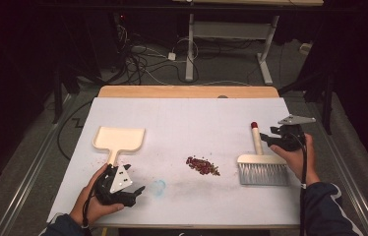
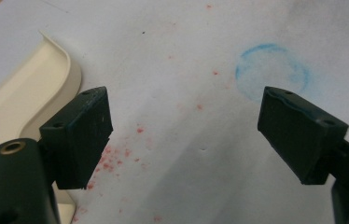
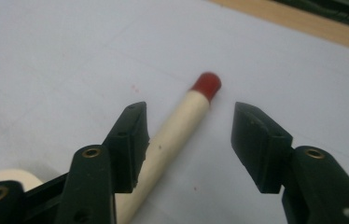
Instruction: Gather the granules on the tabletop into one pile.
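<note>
Grippers, two, hand-held, over a white table [image 1: 182, 118].
Left gripper [image 2: 186, 130]: jaws spread wide, empty, beside cream dustpan [image 1: 119, 140]. Right gripper [image 3: 189, 140]: jaws parted astride red-tipped brush handle [image 3: 182, 121], not gripping. Reddish crumb pile [image 1: 202, 165] lies between.

Left gripper [image 1: 134, 191], lower left of the high view: black body, white three-cornered plate with dark holes, black cable. Right gripper [image 1: 265, 140], right of frame: black body, grey three-cornered plate, black cable trailing to the bottom edge. Jaws: black blocky pads, screw holes, brass-ringed fasteners. Sleeves [image 1: 327, 209]: dark blue, pale stripe.
</note>
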Demonstrator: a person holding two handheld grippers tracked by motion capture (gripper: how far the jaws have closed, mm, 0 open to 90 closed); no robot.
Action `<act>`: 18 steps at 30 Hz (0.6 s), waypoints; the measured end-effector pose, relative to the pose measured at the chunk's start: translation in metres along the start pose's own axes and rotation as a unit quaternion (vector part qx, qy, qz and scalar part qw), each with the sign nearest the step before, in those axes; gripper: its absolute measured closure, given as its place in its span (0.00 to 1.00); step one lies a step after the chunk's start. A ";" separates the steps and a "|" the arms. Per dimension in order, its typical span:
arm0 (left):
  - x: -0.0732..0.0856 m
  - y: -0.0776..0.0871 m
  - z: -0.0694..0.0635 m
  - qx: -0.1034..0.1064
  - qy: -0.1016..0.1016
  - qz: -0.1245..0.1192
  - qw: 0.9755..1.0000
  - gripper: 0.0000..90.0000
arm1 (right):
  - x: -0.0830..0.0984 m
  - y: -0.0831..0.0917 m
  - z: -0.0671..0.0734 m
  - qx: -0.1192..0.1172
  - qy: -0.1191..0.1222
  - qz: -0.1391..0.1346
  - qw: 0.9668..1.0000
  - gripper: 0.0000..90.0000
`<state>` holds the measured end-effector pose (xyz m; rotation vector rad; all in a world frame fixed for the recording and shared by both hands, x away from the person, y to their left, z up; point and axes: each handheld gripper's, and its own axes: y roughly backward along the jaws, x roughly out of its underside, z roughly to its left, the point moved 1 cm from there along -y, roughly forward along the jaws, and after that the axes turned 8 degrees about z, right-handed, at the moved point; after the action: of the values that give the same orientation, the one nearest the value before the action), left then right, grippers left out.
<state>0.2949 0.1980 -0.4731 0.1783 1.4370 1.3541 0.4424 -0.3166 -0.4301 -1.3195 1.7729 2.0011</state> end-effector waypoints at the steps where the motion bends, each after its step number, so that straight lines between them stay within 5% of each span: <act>1: 0.000 0.000 0.000 0.000 0.000 0.000 1.000 0.19 | -0.001 0.003 0.002 -0.003 0.001 -0.010 1.000 0.50; 9: -0.001 0.000 0.000 -0.001 -0.002 0.002 1.000 0.19 | -0.008 0.021 0.018 0.004 -0.010 -0.084 0.996 0.30; 13: -0.001 0.000 0.000 -0.002 -0.003 0.002 1.000 0.19 | -0.010 0.023 0.023 0.022 -0.041 -0.097 0.994 0.21; 18: -0.001 0.000 0.000 -0.003 -0.003 0.002 1.000 0.19 | -0.013 0.023 0.031 0.017 -0.028 -0.113 0.993 0.19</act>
<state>0.2953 0.1972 -0.4726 0.1805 1.4272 1.3594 0.4208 -0.2910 -0.4076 -1.3701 1.5493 1.8587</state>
